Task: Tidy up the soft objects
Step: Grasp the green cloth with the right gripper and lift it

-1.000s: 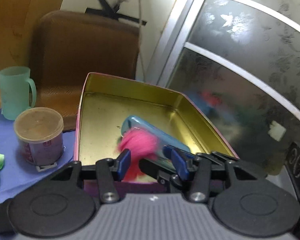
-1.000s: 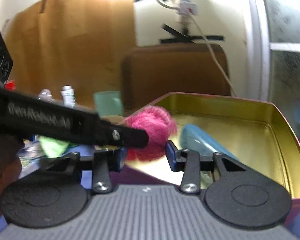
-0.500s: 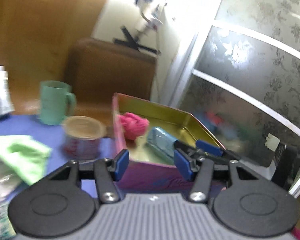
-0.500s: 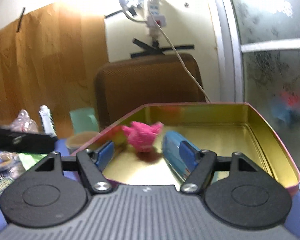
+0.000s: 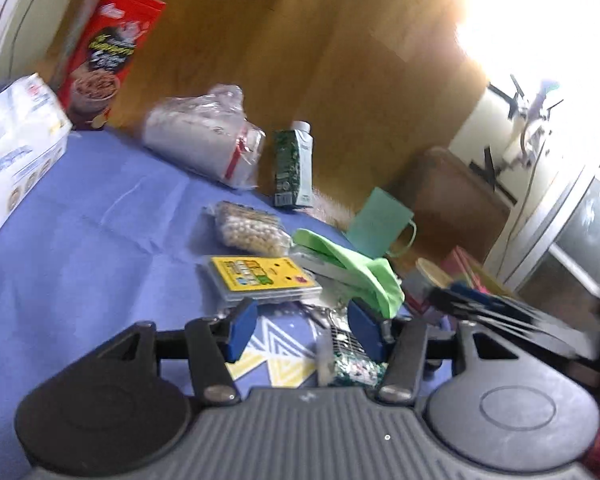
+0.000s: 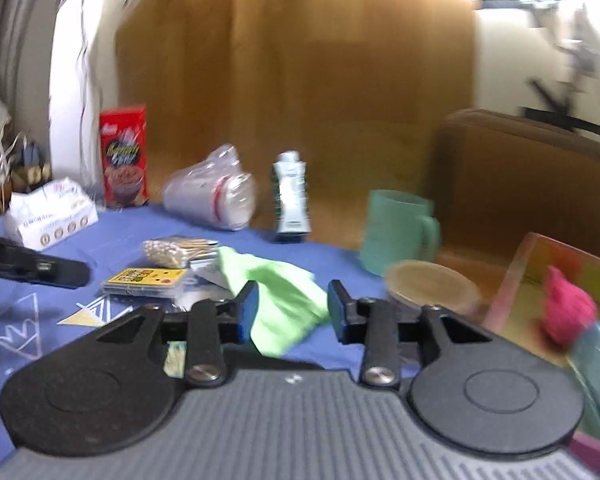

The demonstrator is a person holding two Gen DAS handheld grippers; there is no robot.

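A light green cloth [image 6: 278, 292] lies crumpled on the blue tablecloth; it also shows in the left wrist view [image 5: 356, 272]. The pink fluffy ball [image 6: 566, 312] lies in the gold tin tray [image 6: 540, 264] at the right, next to a blue object [image 6: 596, 356]. My right gripper [image 6: 293, 308] is open and empty, just in front of the green cloth. My left gripper [image 5: 302, 330] is open and empty above a yellow card pack [image 5: 260, 278]. The right gripper's fingers [image 5: 496, 312] cross the left wrist view at the right.
A green mug [image 6: 396, 232], a lidded tub [image 6: 432, 284], a drink carton [image 6: 292, 196], a plastic bag [image 6: 212, 196], a bag of cotton swabs [image 6: 176, 250], a red cereal box [image 6: 124, 156] and a white tissue pack [image 6: 52, 212] stand on the table. A brown chair back [image 6: 528, 176] is behind.
Both grippers have drawn back from the tin tray and swung left toward the cluttered table. The pink ball stays in the tray, let go by the grippers.
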